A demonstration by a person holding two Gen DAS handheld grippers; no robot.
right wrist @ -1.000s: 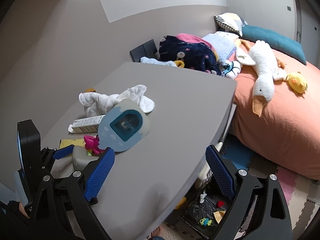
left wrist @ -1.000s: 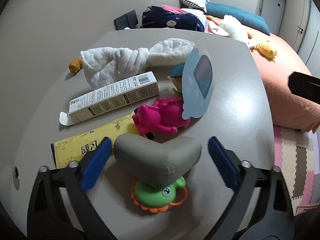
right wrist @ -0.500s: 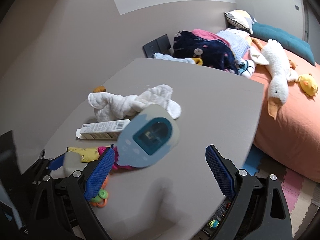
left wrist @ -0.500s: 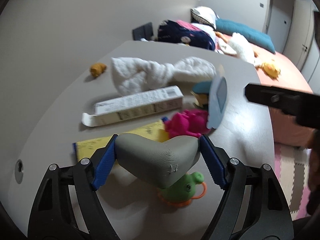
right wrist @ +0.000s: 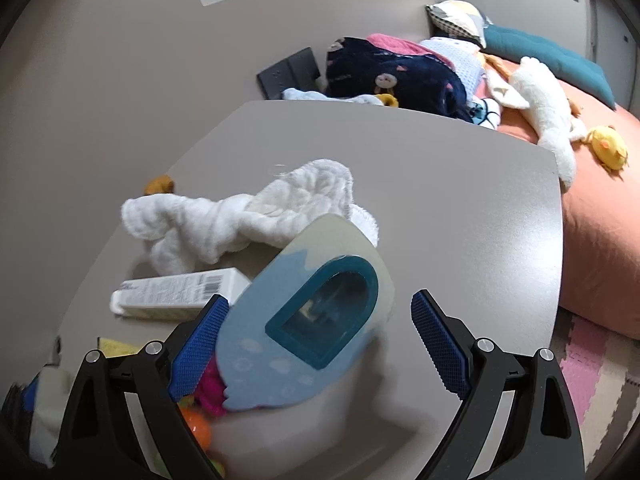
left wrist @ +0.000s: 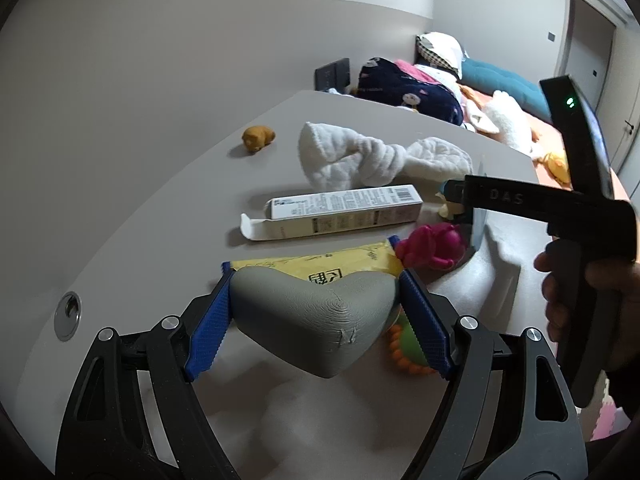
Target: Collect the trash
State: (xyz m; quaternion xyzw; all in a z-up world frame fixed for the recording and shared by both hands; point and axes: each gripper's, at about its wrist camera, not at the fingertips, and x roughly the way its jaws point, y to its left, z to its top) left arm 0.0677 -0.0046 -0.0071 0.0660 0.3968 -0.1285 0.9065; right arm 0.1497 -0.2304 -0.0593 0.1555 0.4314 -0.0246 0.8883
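My left gripper (left wrist: 316,322) is shut on a grey foam corner piece (left wrist: 320,320), held just above the grey table (left wrist: 152,248). Behind it lie a yellow wrapper (left wrist: 320,268), a long white carton (left wrist: 344,210) with its flap open, a pink toy (left wrist: 434,246) and a green and orange toy (left wrist: 404,344). My right gripper (right wrist: 320,344) is open. A blue blister card (right wrist: 312,320) leans between its fingers, close to the left pad (right wrist: 200,344) and apart from the right one. The white carton (right wrist: 176,292) shows beyond that pad.
A crumpled white cloth (left wrist: 360,156) and a small brown toy (left wrist: 258,138) lie farther back. A metal grommet (left wrist: 69,314) sits near the table's left edge. A hand (left wrist: 560,292) holds the other tool at the right. A bed (right wrist: 592,220) with soft toys borders the table.
My left jaws closed on the grey foam piece and raised it off the green toy. My right gripper came down and closer, so the blue card now stands between its fingers.
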